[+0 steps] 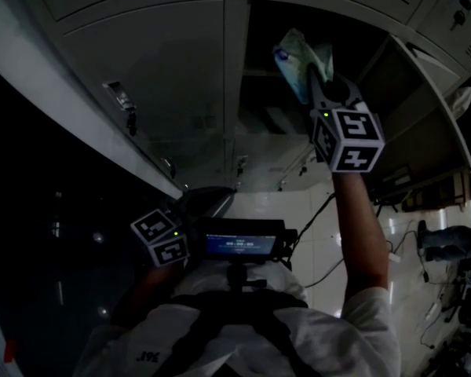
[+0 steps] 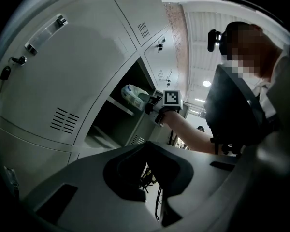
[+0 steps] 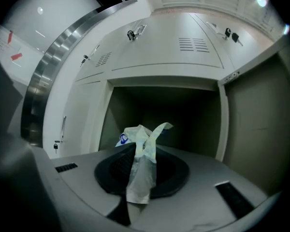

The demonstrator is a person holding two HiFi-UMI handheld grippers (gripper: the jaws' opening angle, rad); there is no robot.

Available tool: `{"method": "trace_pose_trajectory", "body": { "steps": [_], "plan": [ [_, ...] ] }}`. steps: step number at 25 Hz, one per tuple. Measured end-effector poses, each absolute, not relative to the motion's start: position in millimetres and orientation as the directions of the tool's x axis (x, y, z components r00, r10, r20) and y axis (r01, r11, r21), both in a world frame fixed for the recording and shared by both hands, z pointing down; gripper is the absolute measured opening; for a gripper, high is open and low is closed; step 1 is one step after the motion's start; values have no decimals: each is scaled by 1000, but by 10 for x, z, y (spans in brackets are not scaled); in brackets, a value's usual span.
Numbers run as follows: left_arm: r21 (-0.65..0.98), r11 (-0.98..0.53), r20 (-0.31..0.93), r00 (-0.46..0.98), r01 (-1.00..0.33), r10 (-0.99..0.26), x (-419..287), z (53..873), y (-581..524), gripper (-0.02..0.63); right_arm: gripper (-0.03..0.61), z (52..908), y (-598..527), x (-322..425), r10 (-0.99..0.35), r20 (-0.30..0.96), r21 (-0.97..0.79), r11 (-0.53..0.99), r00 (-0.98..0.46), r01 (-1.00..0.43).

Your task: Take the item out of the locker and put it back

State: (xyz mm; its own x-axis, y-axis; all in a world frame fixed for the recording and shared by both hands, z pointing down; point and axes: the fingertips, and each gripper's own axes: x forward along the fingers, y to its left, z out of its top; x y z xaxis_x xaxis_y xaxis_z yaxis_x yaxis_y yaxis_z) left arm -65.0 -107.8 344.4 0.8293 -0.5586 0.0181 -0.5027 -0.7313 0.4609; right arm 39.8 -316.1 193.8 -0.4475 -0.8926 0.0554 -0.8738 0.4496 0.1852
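Observation:
A crumpled white plastic bag (image 1: 301,60) with a blue mark is at the mouth of the open locker compartment (image 1: 271,108). My right gripper (image 1: 315,75) is raised and shut on it. In the right gripper view the bag (image 3: 144,153) is pinched between the pads and sticks up in front of the dark compartment (image 3: 174,112). The left gripper view shows the bag (image 2: 134,96) and the right gripper (image 2: 152,105) at the shelf edge. My left gripper (image 1: 206,204) is low by my chest, away from the locker, with its jaws (image 2: 157,180) together and nothing in them.
The compartment's door (image 1: 424,136) stands open to the right. Closed locker doors (image 2: 63,76) with keys in their locks surround it. Cables and someone's legs (image 1: 447,242) are on the white floor at the right. A small screen (image 1: 243,243) sits at my chest.

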Motion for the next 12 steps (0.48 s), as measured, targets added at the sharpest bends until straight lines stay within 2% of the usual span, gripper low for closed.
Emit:
{"method": "trace_pose_trajectory", "body": {
  "steps": [12],
  "plan": [
    [472, -748, 25, 855, -467, -518, -542, 3489, -933, -6, 28, 2232, -2447, 642, -892, 67, 140, 453, -448, -881]
  ]
}}
